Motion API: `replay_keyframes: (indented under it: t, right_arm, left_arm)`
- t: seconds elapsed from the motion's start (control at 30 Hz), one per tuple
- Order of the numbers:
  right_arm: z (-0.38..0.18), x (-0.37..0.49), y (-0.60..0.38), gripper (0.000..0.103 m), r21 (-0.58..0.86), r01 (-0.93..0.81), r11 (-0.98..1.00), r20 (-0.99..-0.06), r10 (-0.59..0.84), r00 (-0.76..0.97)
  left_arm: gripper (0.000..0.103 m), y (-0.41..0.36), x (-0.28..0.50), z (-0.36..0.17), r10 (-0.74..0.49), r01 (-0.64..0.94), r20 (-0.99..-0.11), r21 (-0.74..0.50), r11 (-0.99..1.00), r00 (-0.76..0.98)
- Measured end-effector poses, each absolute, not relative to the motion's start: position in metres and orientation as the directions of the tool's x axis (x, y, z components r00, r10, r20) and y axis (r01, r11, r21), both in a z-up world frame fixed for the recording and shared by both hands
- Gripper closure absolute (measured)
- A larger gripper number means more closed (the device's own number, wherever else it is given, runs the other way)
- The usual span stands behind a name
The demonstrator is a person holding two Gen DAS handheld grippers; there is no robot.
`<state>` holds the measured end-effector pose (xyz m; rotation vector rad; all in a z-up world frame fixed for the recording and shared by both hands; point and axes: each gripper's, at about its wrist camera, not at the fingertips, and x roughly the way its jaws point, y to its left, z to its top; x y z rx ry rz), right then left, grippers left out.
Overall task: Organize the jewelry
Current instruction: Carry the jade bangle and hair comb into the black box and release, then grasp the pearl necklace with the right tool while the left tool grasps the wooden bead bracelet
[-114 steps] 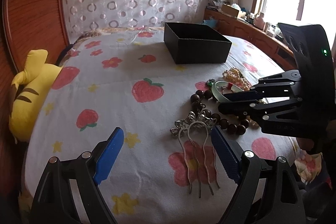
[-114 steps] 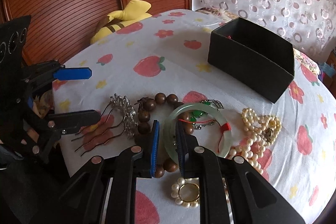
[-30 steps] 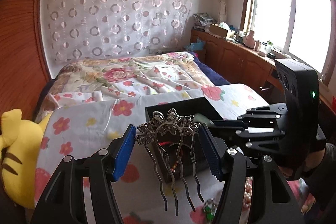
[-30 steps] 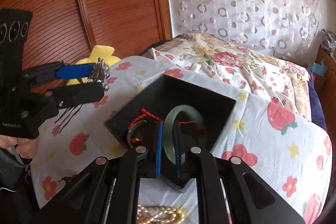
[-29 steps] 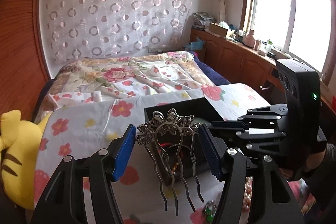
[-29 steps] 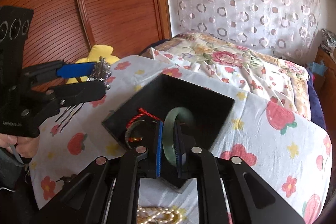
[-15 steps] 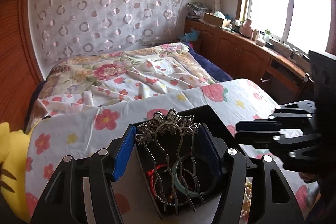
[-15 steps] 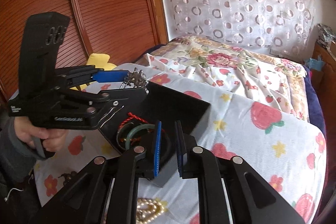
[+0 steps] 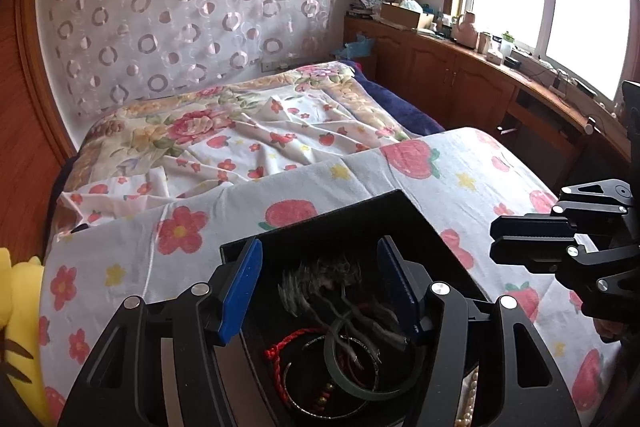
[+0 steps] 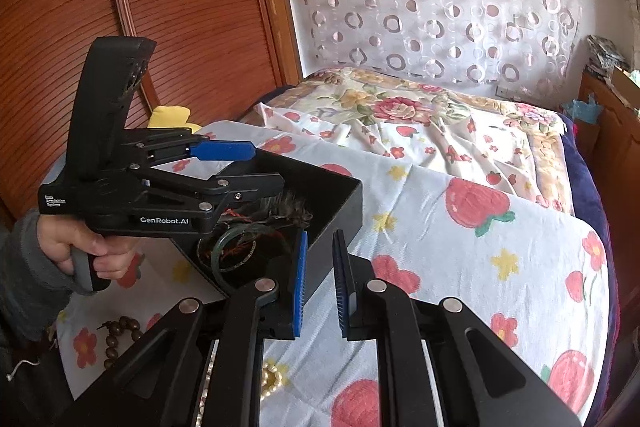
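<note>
The black jewelry box sits on the strawberry-print cloth; it also shows in the right wrist view. My left gripper is open above the box. The silver hair comb is a motion blur between the fingers, falling into the box; it also shows in the right wrist view. In the box lie a green jade bangle and a red cord bracelet. My right gripper is open a narrow gap and empty, just right of the box. It shows at the right of the left wrist view.
A pearl necklace and a wooden bead bracelet lie on the cloth in front of the box. A yellow plush toy sits at the left edge. A floral bed lies beyond the table; wooden cabinets stand at the right.
The right gripper dropped the jade bangle into the box and drew back to the right. The left gripper moved over the box and opened, and the hair comb is falling in.
</note>
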<state>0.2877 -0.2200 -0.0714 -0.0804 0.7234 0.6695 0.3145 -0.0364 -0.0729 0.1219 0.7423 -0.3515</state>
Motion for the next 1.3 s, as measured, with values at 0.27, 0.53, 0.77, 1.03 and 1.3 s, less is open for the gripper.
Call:
replay_keyframes:
  t: [0.27,0.53,0.77,1.03,1.3]
  right_arm:
    - [-0.07,0.281,-0.224,0.087,0.153,-0.582,0.798,-0.634,0.532,0.562]
    - [-0.076,0.252,-0.231,0.087,0.159,-0.556,0.816,-0.644,0.512,0.568]
    - [-0.086,0.217,-0.232,0.087,0.159,-0.542,0.825,-0.666,0.495,0.558]
    - [-0.11,0.175,-0.224,0.087,0.152,-0.545,0.825,-0.719,0.47,0.512]
    - [-0.128,0.148,-0.217,0.083,0.148,-0.554,0.82,-0.758,0.453,0.468]
  left_arm:
    - [0.045,-0.022,0.302,-0.066,-0.263,0.338,-0.661,-0.015,0.941,0.703]
    - [0.045,0.007,0.249,-0.06,-0.253,0.296,-0.637,-0.041,0.954,0.728]
    - [0.045,0.023,0.202,-0.069,-0.241,0.267,-0.645,-0.058,0.962,0.725]
    - [0.045,0.03,0.153,-0.093,-0.246,0.253,-0.667,-0.089,0.963,0.703]
    - [0.045,0.027,0.12,-0.106,-0.245,0.251,-0.678,-0.092,0.964,0.693]
